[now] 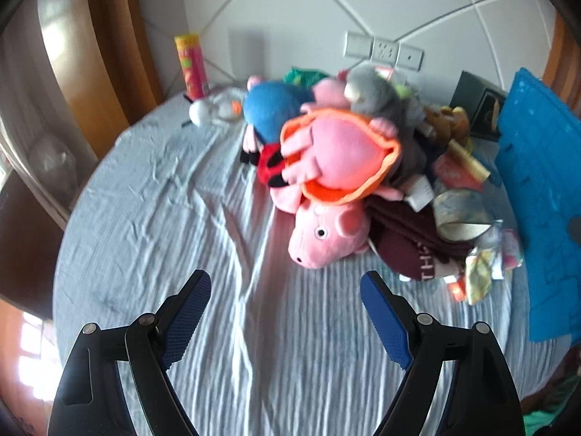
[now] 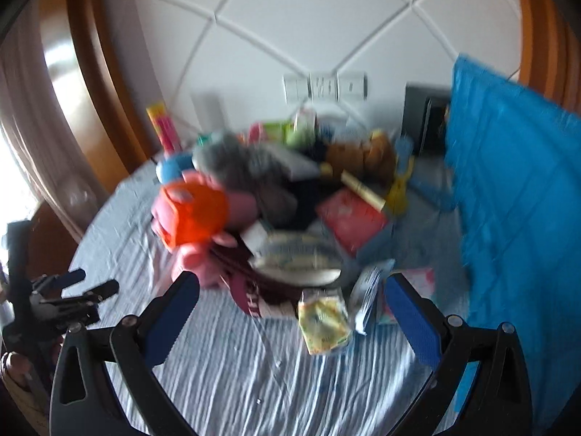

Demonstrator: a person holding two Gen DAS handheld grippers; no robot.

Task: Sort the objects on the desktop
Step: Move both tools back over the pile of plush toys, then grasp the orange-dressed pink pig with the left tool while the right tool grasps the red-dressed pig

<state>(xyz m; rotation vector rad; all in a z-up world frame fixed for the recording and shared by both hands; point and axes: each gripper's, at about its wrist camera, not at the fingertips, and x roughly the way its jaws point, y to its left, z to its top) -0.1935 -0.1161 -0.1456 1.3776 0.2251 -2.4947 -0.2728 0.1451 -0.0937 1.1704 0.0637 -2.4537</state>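
A heap of toys and packets lies on a grey striped cloth (image 1: pixel 174 218). At its front is a pink pig plush (image 1: pixel 323 232) under an orange-edged pink plush (image 1: pixel 345 156), with a blue plush (image 1: pixel 272 109) and a grey plush (image 1: pixel 377 98) behind. A dark red garment (image 1: pixel 410 243) and a yellow snack packet (image 2: pixel 323 321) lie at the heap's near right. My left gripper (image 1: pixel 285 290) hangs open just short of the pig, nothing between its blue pads. My right gripper (image 2: pixel 290 290) is open too, framing the garment and packet without touching them. The right wrist view is blurred.
A tall red and yellow can (image 1: pixel 192 65) and a white ball (image 1: pixel 199 112) stand at the back left. A blue crate (image 1: pixel 541 196) rises at the right edge, a dark box (image 1: pixel 475 105) behind it. In the right wrist view the left gripper (image 2: pixel 90 287) shows at far left.
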